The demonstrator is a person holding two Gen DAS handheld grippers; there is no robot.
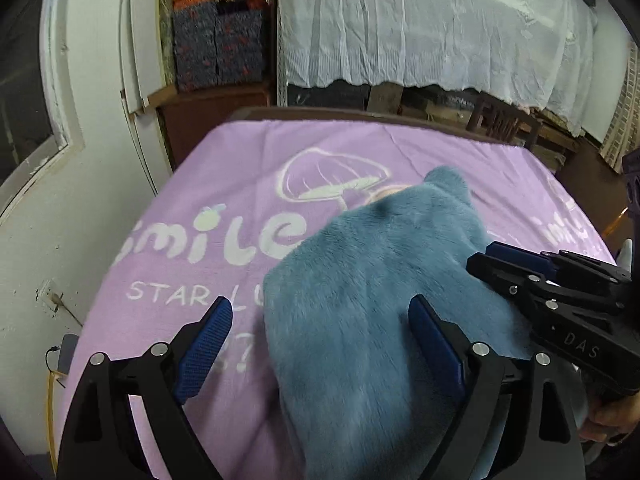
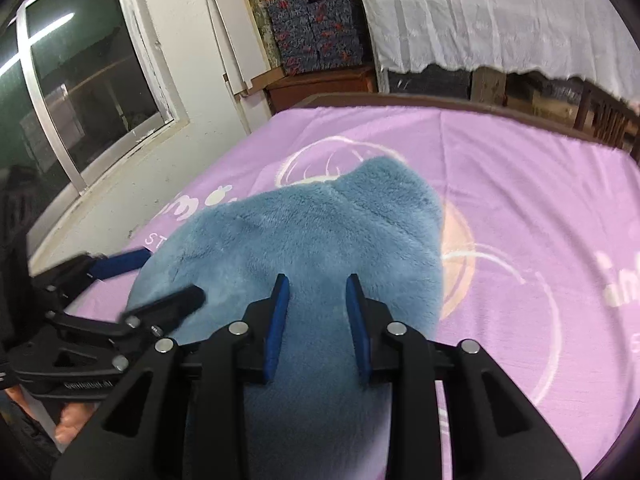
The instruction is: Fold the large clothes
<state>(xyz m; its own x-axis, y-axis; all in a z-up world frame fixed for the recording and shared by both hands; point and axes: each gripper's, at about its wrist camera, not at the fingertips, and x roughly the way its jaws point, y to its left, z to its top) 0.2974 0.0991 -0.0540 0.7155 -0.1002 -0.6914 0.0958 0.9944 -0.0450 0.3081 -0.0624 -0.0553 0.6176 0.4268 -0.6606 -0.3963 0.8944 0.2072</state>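
A fluffy blue-grey garment [image 1: 372, 280] lies bunched on a purple blanket [image 1: 240, 168]. It also shows in the right wrist view [image 2: 304, 240]. My left gripper [image 1: 320, 312] is open wide above the garment's near left edge, with nothing between its blue pads. My right gripper [image 2: 316, 296] is open, its jaws a hand's width apart over the garment's near part. The right gripper shows from the side in the left wrist view [image 1: 496, 256], resting over the garment's right edge. The left gripper shows at the left of the right wrist view [image 2: 168, 276].
The purple blanket [image 2: 520, 200] covers a table with a dark wooden rim [image 2: 400, 100]. A white wall and window [image 2: 92, 72] stand to the left. Patterned boxes [image 1: 218, 48] and a white lace cloth [image 1: 420, 24] stand behind the table.
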